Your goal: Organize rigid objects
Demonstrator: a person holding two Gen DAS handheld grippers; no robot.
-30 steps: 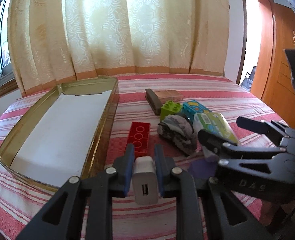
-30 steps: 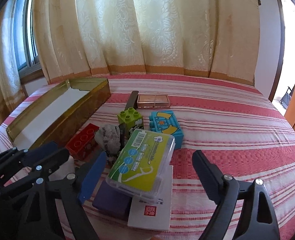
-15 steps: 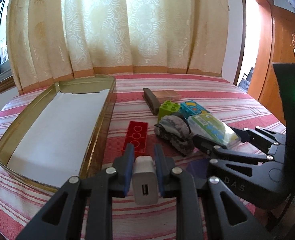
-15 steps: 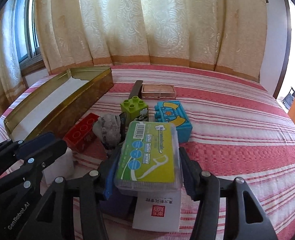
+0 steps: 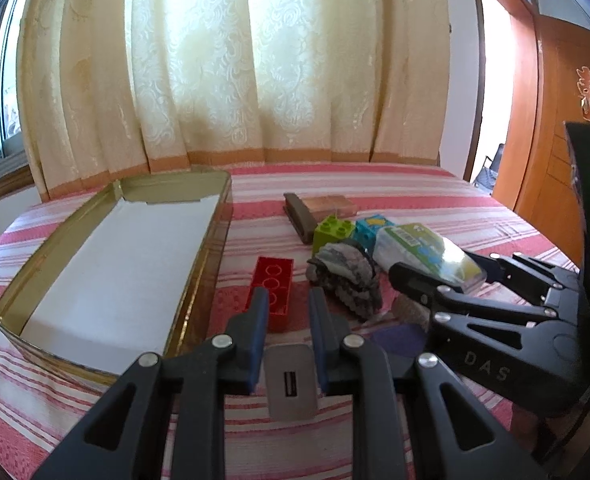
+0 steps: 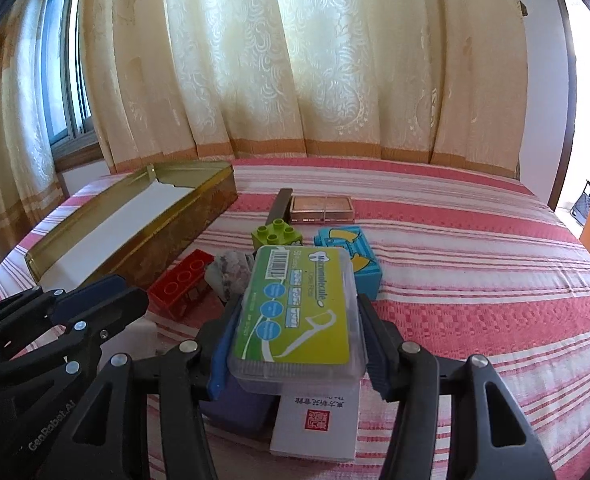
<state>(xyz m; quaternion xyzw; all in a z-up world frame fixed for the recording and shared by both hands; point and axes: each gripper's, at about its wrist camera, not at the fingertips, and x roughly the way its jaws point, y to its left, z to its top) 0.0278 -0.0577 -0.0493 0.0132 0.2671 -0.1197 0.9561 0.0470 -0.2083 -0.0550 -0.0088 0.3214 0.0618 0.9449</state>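
Since a second ago your right gripper (image 6: pixel 295 320) has clamped onto the floss box (image 6: pixel 297 308), lifting it off the pile. Your left gripper (image 5: pixel 285 332) pinches the white charger (image 5: pixel 291 380). Both are ready for the gold tin (image 5: pixel 199 276) alongside.

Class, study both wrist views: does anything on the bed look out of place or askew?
The grey rock is the odd one among toy bricks and boxes. The dark case by the copper box lies askew.
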